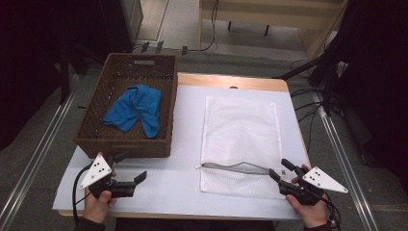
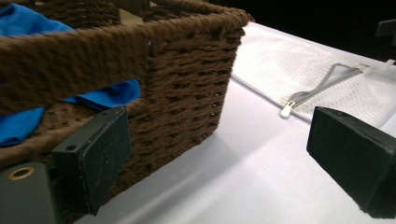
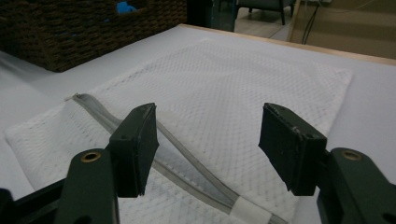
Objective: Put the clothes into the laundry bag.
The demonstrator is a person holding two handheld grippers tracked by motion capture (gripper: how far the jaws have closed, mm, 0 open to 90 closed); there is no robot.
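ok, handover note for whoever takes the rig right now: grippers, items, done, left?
Left gripper: open, holding nothing, by the near wall of the basket.
Right gripper: open, holding nothing, over the zipper end of the mesh bag.
Blue cloth: lies in the basket.
Bag: flat on the table, zipper looks partly open.
Done: nothing moved yet.
Left: probably open the bag and put the cloth in.

Cloth [image 1: 134, 109] lies in the basket [image 1: 91, 126], left of the mesh bag [image 1: 240, 130] on the table [image 1: 183, 178]

A white mesh laundry bag [image 1: 239, 144] lies flat on the table, its grey zipper [image 1: 235, 167] partly open.
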